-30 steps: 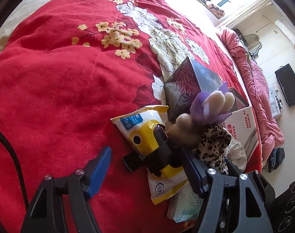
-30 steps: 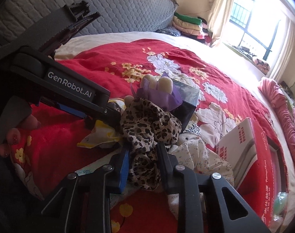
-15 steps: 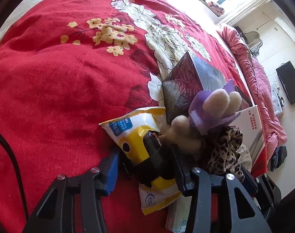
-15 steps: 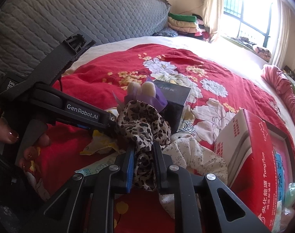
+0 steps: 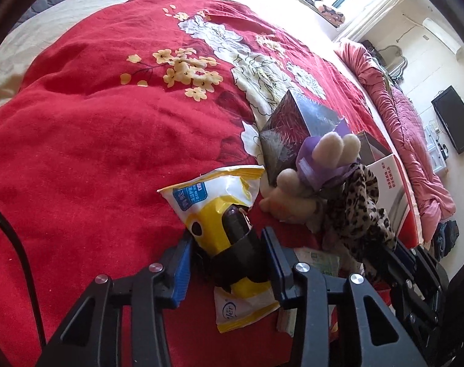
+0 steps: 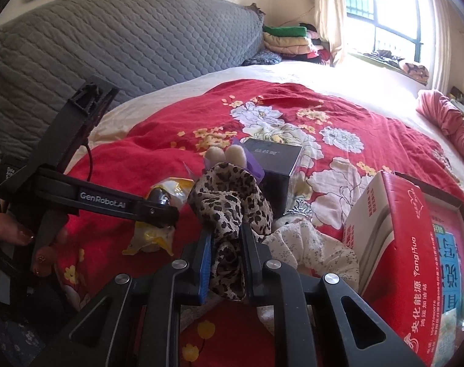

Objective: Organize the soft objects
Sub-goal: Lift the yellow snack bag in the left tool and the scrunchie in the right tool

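My left gripper [image 5: 227, 244] is shut on a yellow and white snack pack [image 5: 219, 211] with a dark band, lying on the red floral bedspread [image 5: 94, 128]. My right gripper [image 6: 224, 250] is shut on a leopard-print cloth [image 6: 232, 202] and holds it up off the bed. A cream plush toy with a purple ribbon [image 5: 317, 165] sits just behind the cloth; it also shows in the right wrist view [image 6: 229, 154]. The left gripper shows in the right wrist view [image 6: 158, 211], left of the cloth. A white floral cloth [image 6: 308, 244] lies under the leopard cloth.
A dark glossy box [image 5: 296, 128] stands behind the plush. A red and white carton [image 6: 400, 244] lies to the right. A green tissue pack [image 5: 317, 260] lies beside the snack pack. A grey quilted headboard [image 6: 125, 46] and folded blankets [image 6: 287, 39] are at the back.
My left gripper has closed from wide open onto the snack pack. My right gripper has kept its hold on the leopard cloth and lifted it higher.
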Motion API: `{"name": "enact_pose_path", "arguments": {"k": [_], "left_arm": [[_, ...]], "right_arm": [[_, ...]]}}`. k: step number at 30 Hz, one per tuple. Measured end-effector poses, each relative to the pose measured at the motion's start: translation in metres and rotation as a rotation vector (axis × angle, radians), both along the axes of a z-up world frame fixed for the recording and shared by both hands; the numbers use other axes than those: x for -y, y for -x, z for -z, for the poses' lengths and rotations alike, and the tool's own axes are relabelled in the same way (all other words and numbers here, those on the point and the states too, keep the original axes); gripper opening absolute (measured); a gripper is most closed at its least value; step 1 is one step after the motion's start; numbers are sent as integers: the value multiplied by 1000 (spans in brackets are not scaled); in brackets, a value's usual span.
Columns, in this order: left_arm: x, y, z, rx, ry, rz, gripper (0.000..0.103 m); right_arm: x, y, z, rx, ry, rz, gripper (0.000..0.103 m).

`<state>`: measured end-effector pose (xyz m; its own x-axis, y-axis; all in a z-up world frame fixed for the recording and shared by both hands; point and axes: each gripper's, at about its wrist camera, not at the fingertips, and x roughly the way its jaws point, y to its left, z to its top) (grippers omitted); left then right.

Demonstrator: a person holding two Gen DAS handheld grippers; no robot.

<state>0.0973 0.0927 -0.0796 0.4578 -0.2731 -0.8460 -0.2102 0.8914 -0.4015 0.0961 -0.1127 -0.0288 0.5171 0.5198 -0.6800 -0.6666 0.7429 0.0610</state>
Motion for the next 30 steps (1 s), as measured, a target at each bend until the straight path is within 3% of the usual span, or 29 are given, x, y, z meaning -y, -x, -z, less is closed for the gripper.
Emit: {"name": "enact_pose_path", "arguments": {"k": [3, 10, 16, 24, 30], "left_arm": [[1, 4, -9, 23, -28, 2, 43], [5, 8, -12, 28, -40, 13, 43], [8, 8, -15, 37, -55, 21, 43], [10, 13, -27, 59, -101, 17, 43], [19, 23, -50, 109, -153, 25, 43]], "right_arm": [[1, 2, -3, -14, -29, -12, 14], [-17, -2, 16, -31, 66, -12, 16], [-24, -12, 29, -72, 80, -10, 17], [-12, -21, 23, -205, -111, -28, 13], [-2, -9, -9, -131, -189, -25, 13]]}}
